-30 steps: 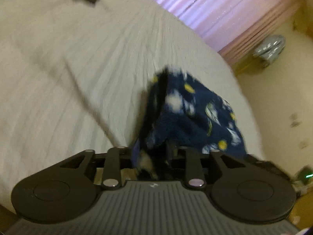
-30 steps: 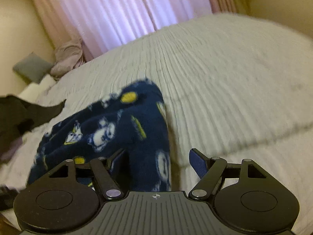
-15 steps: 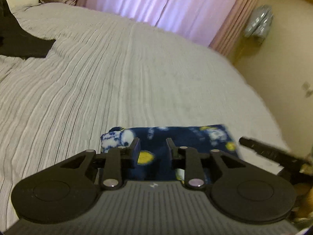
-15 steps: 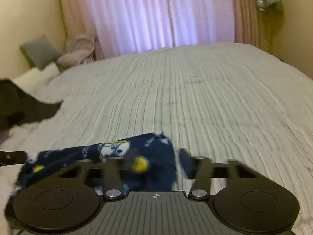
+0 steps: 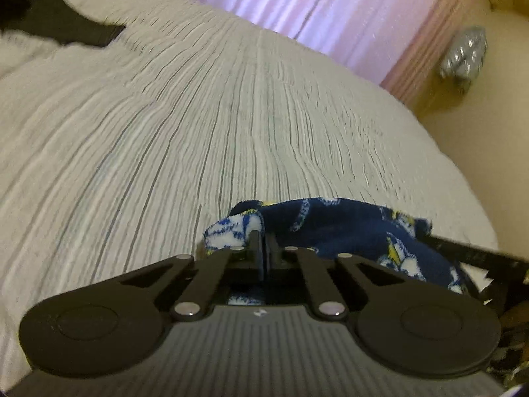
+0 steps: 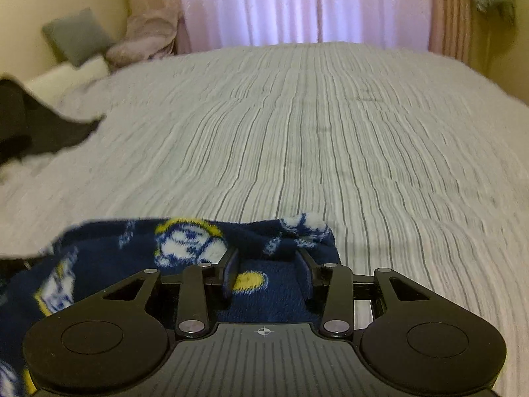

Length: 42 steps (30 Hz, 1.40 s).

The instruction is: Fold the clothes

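A navy fleece garment [image 5: 347, 228] with white and yellow prints lies stretched across the near edge of the bed [image 5: 198, 115]. My left gripper [image 5: 263, 241] is shut on its left corner, where a white-printed flap curls beside the fingertips. In the right wrist view the same garment [image 6: 132, 248] runs off to the left. My right gripper [image 6: 269, 264] holds its right end: thick fleece fills the gap between the jaws and bunches over the tips. A black part of the right gripper [image 5: 479, 254] shows at the right of the left wrist view.
The bed's striped grey-white cover [image 6: 330, 132] spreads far ahead. A black garment [image 6: 39, 125] lies at its far left. A grey pillow [image 6: 77, 34] and a pink blanket [image 6: 145, 38] sit by the wall. Pink curtains [image 6: 297, 3] hang behind the bed.
The garment hung bunched from the grippers a second ago; now it lies stretched out low on the bed. Both sets of jaws have narrowed, the left ones fully together.
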Each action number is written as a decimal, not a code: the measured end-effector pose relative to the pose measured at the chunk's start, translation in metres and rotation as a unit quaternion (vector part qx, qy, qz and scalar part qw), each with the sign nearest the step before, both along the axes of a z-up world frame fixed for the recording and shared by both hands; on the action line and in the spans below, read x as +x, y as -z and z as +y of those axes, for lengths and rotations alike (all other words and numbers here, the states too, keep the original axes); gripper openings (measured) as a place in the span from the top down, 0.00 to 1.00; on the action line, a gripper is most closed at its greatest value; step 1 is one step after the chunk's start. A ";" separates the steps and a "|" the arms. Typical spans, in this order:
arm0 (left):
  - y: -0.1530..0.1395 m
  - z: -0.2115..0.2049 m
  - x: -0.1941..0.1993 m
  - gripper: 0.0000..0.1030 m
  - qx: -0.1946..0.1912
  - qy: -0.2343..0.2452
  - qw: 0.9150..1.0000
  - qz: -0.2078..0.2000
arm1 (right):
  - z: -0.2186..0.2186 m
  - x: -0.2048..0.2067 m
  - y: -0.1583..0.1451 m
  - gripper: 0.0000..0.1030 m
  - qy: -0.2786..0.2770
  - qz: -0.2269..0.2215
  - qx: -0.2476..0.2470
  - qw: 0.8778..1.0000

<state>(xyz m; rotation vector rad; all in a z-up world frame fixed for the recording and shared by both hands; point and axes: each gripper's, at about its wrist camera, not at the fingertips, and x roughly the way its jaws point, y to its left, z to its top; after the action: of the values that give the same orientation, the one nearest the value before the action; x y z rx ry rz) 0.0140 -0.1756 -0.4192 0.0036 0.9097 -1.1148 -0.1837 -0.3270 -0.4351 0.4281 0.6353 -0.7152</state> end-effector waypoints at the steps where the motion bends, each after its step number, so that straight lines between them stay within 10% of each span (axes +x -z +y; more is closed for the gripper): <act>1: -0.008 0.005 0.001 0.96 -0.007 -0.004 1.000 0.005 | 0.003 -0.010 -0.008 0.60 0.012 -0.016 0.000 1.000; 9: -0.070 0.061 -0.038 0.88 -0.054 0.017 0.998 -0.039 | 0.060 -0.078 -0.057 0.60 0.042 -0.074 -0.009 0.996; 26: -0.027 0.132 -0.072 0.90 0.028 0.006 1.000 0.003 | 0.166 -0.120 -0.028 0.60 0.046 -0.002 -0.027 0.999; 36: -0.067 0.144 -0.099 0.73 0.000 0.025 0.999 -0.045 | 0.197 -0.127 -0.052 0.60 0.062 -0.016 -0.046 0.997; 42: -0.032 0.136 -0.098 0.72 0.087 0.010 0.996 -0.021 | 0.199 -0.121 -0.029 0.60 0.073 0.024 0.005 0.997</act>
<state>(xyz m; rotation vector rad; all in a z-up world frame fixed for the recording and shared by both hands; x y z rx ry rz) -0.0842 -0.0398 -0.3869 0.1793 0.9682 -1.0475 -0.3043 -0.1276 -0.4064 0.4716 0.6582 -0.8625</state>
